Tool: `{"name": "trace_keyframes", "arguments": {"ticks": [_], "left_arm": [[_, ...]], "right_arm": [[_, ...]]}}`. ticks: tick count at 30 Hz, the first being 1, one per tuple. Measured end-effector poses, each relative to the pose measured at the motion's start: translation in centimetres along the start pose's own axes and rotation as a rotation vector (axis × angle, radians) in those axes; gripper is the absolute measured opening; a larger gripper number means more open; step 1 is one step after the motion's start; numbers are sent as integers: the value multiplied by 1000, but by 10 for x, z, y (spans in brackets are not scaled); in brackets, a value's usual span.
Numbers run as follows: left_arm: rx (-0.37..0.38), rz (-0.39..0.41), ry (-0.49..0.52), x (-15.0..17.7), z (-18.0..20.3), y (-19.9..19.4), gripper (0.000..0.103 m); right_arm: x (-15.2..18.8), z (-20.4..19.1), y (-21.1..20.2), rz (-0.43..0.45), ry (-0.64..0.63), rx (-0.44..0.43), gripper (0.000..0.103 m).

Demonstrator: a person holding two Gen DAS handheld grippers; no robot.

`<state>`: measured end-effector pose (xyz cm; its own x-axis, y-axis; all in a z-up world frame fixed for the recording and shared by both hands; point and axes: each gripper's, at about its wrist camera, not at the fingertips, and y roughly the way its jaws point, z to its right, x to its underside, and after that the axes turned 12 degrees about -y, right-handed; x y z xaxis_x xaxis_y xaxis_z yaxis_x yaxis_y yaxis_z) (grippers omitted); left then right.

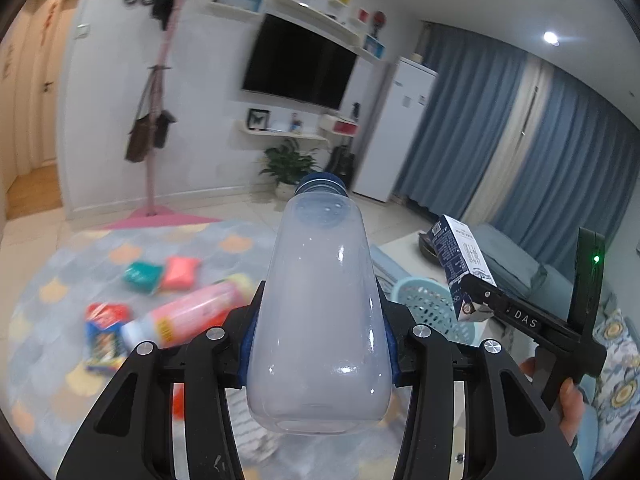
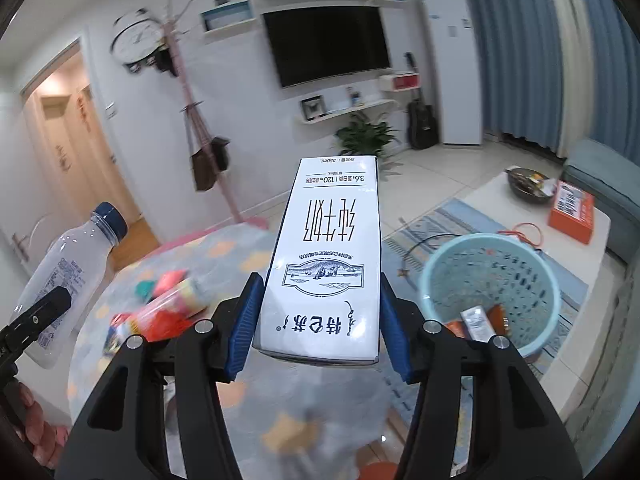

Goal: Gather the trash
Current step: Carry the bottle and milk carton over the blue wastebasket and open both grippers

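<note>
The left gripper (image 1: 318, 344) has its jaws closed on the lower body of a clear plastic bottle (image 1: 320, 312) with a dark blue cap; the blue pads press its two sides and the neck points away toward the far wall. The bottle looks empty, though its wall is milky and I cannot be sure. The right gripper (image 2: 316, 320) has its jaws clamped on a white milk carton (image 2: 328, 256) printed with black characters, gripped near one end with the rest sticking forward. Both are held up in the air, above the floor.

Just to the right of the carton, lower down, stands a pale blue perforated basket (image 2: 440, 264). In its bottom lie a small white-and-grey packet (image 2: 478, 322) and some orange wrappers (image 2: 496, 314), too small to make out further. From the left wrist view the same basket (image 1: 416, 296) shows between the two held things, and the carton (image 1: 460, 264) hangs over its far side.

Left of the grippers, on a round patterned rug (image 1: 60, 280), more litter lies scattered: a pink bottle (image 1: 188, 316) on its side, a red and blue packet (image 1: 106, 332) beside it, and a teal pouch (image 1: 142, 276) touching a coral one (image 1: 182, 272) farther back. All are blurred.

Beyond the basket a low white desk (image 2: 500, 204) carries a dark bowl (image 2: 528, 186) of mixed scraps and an orange box (image 2: 570, 212).
</note>
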<state>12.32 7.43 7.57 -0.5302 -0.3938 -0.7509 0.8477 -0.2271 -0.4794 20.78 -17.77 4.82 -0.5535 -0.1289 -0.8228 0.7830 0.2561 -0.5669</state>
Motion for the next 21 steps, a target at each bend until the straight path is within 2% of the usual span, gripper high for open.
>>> {"name": "trace_keyframes", "arguments": {"ticks": [12, 17, 21], "left_arm": [[109, -102, 118, 5, 109, 100, 45], [97, -142, 167, 13, 146, 149, 45], [100, -208, 174, 22, 170, 198, 45]], "right_arm": [[13, 129, 27, -26, 160, 147, 52], [30, 180, 46, -65, 244, 205, 52], [48, 215, 66, -112, 294, 231, 52]]}}
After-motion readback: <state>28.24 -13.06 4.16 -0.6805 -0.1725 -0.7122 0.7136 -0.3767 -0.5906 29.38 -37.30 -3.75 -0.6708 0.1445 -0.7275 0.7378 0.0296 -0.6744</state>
